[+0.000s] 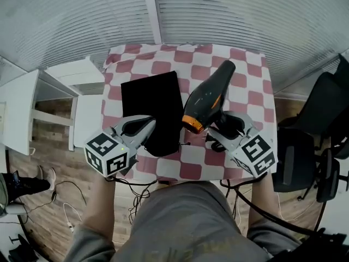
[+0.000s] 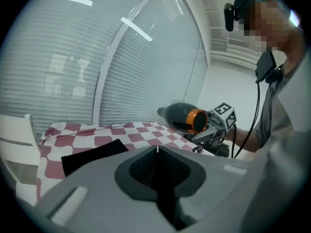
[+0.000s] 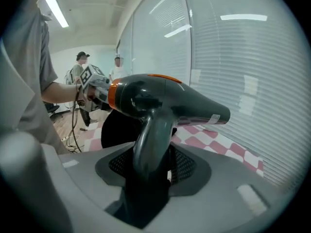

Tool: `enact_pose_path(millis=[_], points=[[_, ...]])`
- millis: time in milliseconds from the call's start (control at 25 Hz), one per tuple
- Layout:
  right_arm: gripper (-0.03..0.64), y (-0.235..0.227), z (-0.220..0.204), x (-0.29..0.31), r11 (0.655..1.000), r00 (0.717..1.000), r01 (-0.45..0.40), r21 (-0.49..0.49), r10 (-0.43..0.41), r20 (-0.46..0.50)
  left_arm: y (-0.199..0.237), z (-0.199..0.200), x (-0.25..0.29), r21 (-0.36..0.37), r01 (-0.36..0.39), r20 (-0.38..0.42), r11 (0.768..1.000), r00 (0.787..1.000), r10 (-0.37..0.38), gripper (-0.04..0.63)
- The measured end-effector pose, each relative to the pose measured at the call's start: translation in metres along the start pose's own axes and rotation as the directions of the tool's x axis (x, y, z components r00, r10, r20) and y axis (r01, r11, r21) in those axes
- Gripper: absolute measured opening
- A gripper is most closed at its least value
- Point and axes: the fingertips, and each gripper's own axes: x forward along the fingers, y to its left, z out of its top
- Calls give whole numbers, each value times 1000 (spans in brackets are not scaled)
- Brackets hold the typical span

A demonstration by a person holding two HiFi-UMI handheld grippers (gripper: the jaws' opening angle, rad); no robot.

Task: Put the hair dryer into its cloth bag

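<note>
At lower left, the left gripper [image 1: 143,129] has its jaws pressed together on nothing, tips over the near edge of the flat black cloth bag [image 1: 152,105] on the checked table [image 1: 248,86]. Right of centre, the right gripper [image 1: 222,132] clamps the handle of the hair dryer [image 1: 207,94], held above the table.

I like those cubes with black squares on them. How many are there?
2. The left cube sits on the left gripper by the cloth bag; the right cube sits on the right gripper, which holds the hair dryer. None seems hidden.
</note>
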Motion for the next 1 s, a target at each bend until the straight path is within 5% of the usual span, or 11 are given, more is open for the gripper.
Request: enact_pose_path(millis=[240, 520, 1000], points=[[215, 52, 14, -6, 979, 989, -143, -143, 147, 12, 7, 12, -2, 24, 4, 24, 1000, 1000, -4, 12], [215, 107, 26, -7, 915, 956, -281, -289, 293, -4, 11, 20, -5, 18, 16, 51, 1000, 999, -17, 12], [215, 173, 2, -14, 806, 868, -490, -333, 486, -101, 13, 20, -7, -15, -21, 61, 1000, 998, 22, 12]])
